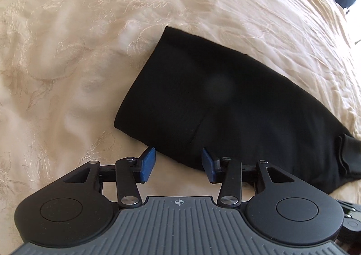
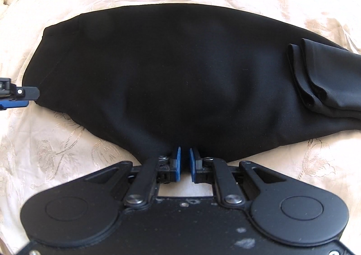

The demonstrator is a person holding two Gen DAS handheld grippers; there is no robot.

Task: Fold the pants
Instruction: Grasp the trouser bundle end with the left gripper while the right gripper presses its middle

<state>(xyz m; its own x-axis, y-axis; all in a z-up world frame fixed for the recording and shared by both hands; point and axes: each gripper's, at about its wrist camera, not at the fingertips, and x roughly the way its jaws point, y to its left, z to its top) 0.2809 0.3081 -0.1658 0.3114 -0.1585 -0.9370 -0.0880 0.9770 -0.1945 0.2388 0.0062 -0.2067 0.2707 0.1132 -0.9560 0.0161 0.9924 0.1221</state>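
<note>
I see bright daylight overexposing the bedspread (image 1: 67,52); the black pants (image 2: 169,74) lose detail — a hazy lens smudge, and fisheye bending at the edges.

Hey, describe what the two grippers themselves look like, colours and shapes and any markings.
The left gripper and the right gripper both have blue pads on black linkage arms with silver pivot screws and two round black housings. The left's base is ribbed grey with a small crosshair mark; the right's is flat black, speckled with white scuffs. No cables or sleeves show.
</note>
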